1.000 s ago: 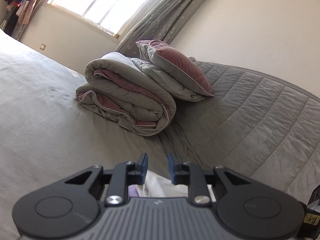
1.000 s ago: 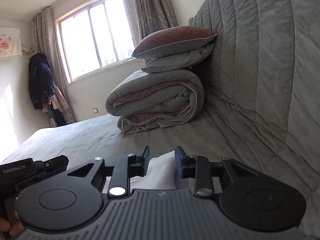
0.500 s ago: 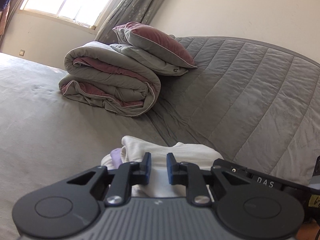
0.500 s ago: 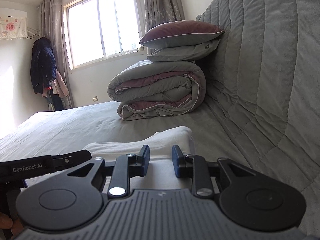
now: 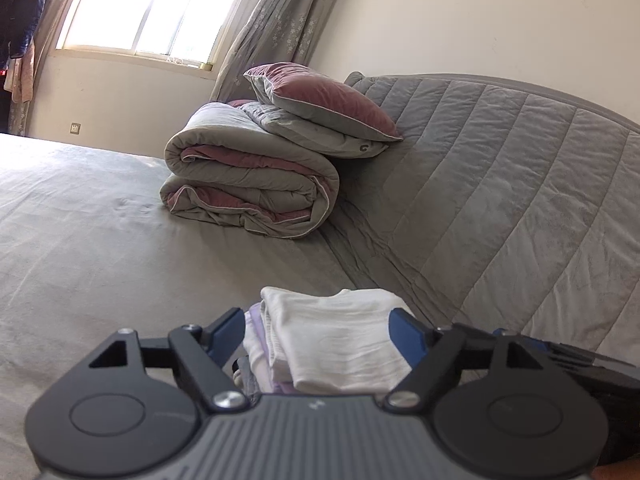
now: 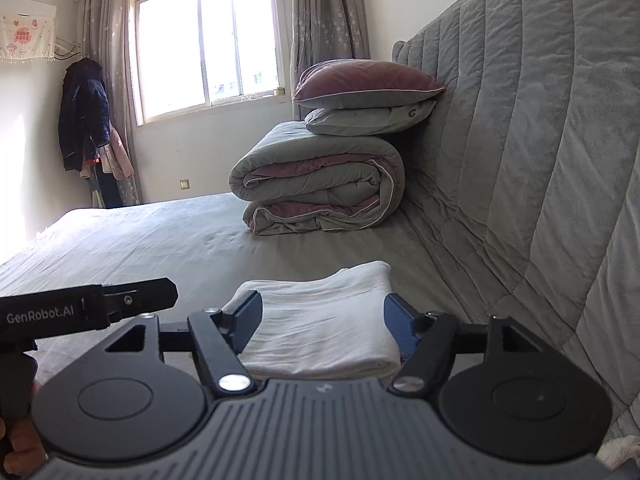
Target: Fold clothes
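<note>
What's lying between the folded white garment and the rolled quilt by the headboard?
Nothing: only bare grey bedsheet separates the white garment from the rolled quilt, clearest in the right wrist view.

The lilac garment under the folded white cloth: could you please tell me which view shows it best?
The left wrist view: the lilac garment peeks out beside and beneath the folded white cloth. In the right wrist view, only the white cloth shows; the lilac piece is hidden.

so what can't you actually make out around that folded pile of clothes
- Left wrist view: what lies under the white folded garment; only lilac edges show, and the left gripper body hides the pile's near end.
- Right wrist view: the pile's lower layers and near edge, behind the right gripper.
- Both views: what kind of garment it is.
</note>
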Demonstrator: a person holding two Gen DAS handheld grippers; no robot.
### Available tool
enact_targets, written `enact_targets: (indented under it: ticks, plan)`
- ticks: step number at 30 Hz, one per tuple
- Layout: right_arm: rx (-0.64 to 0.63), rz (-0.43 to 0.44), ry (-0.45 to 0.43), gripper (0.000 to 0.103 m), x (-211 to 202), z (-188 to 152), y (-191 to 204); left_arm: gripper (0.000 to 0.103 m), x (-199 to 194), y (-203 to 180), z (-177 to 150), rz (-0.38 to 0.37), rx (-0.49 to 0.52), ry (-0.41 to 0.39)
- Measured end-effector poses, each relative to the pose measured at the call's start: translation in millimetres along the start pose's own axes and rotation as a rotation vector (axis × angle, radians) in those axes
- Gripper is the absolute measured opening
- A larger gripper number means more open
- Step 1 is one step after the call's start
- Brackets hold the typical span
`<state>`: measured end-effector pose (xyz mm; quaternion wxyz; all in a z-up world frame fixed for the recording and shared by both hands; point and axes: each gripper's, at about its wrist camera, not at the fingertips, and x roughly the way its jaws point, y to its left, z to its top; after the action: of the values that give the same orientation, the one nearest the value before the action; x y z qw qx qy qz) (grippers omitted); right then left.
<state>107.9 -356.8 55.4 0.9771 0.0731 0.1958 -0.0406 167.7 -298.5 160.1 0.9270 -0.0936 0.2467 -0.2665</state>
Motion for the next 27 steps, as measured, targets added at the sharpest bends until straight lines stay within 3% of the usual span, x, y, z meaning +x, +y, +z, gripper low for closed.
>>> enact_targets:
  ticks: [3,5,7,12,15,19,27]
  plan:
    - [0.013,-0.009,0.016,0.082,-22,2,7,0.094,-21,-1,1,0.067,0.011,0.038]
    - [0.006,-0.029,0.029,0.095,-32,2,13,0.101,-33,-2,1,0.103,0.020,0.054]
    - [-0.007,-0.058,0.043,0.103,-39,1,19,0.102,-43,-2,0,0.139,0.038,0.074]
    - [0.010,-0.108,0.112,0.103,-48,-8,30,0.102,-55,-1,-2,0.178,0.061,0.151]
    - [0.077,-0.129,0.160,0.103,-50,-14,29,0.102,-60,0,-8,0.153,0.082,0.208]
    - [0.152,-0.139,0.207,0.103,-57,-23,27,0.103,-65,-2,-19,0.180,0.146,0.241]
    - [0.109,-0.243,0.339,0.103,-55,-52,40,0.103,-57,-12,-47,0.276,0.269,0.328]
